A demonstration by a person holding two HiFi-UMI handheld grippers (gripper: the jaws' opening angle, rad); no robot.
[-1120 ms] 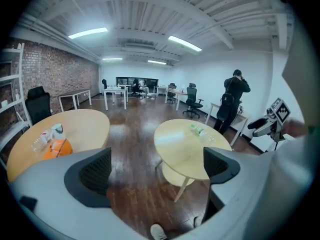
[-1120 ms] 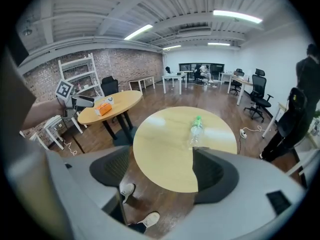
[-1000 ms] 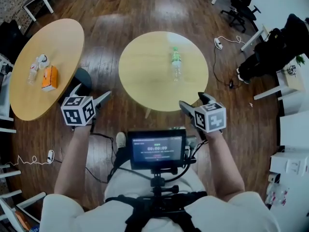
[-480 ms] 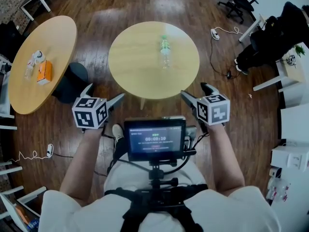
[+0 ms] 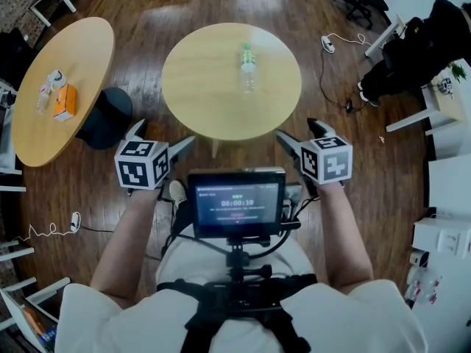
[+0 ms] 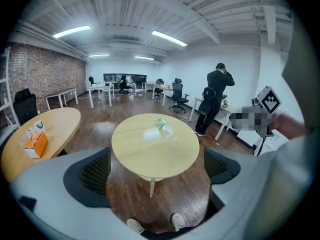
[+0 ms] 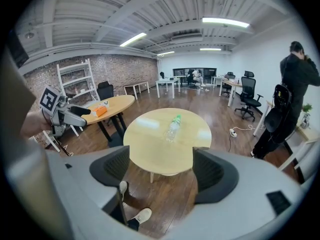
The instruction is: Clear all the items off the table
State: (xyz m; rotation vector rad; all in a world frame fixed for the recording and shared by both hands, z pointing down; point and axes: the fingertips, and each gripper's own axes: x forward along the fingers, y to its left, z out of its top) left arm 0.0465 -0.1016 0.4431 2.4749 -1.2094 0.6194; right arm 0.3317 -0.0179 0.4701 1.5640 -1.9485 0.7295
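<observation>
**2 tables on a wood floor**

Round table (image 5: 213, 101): light wood top with 1 item on it, a clear bottle (image 5: 247, 68) with a green cap. It lies on its side, past centre toward the far edge.

Second table (image 5: 88, 57), left in the head view: 3 items close together. An orange box (image 5: 65, 101), a small clear bottle (image 5: 43, 101) just beside it, and a white object (image 5: 56, 78) just behind them, type unclear.

Floor (image 5: 147, 20): dark planks. A white plug unit (image 5: 326, 44) on a cord lies right of the round table. A thin white cable (image 5: 44, 234) lies far left. A dark stool (image 5: 103, 127) stands between the 2 tables.
</observation>
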